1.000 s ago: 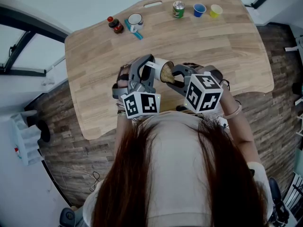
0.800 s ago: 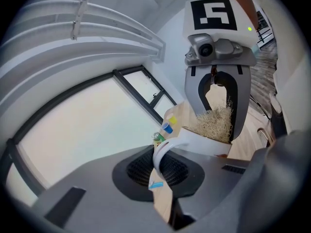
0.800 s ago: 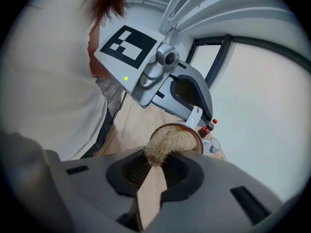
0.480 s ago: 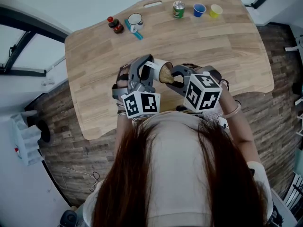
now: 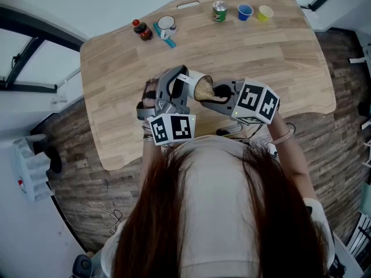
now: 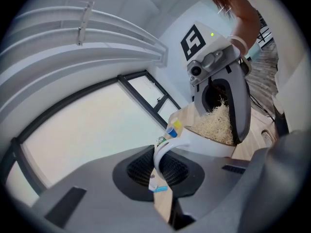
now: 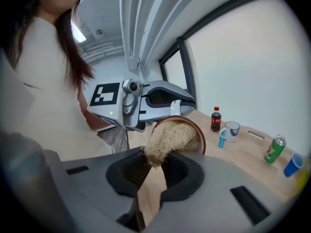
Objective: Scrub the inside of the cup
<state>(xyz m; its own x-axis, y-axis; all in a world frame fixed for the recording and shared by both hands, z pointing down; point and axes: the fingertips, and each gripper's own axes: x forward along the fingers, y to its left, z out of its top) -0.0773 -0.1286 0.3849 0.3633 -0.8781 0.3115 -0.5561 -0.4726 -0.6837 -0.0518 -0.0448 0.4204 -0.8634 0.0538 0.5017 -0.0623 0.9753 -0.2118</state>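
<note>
Here, left gripper [image 6: 158, 174] clamps the handle of the white cup [image 6: 209, 144], held tilted above the worktop [image 5: 261, 51]. Right gripper [image 7: 153, 169] pinches a straw-coloured scrubber [image 7: 170, 137], pushed into the cup's mouth.

Tally reads: held cup [image 5: 193, 76] 1; scourer [image 7: 167, 137] 1; mug [image 5: 166, 24] 1; small cups 2 (blue cup [image 5: 244, 11], yellow cup [image 5: 264, 13]); can [image 5: 218, 11] 1; bottle [image 5: 141, 30] 1.
</note>
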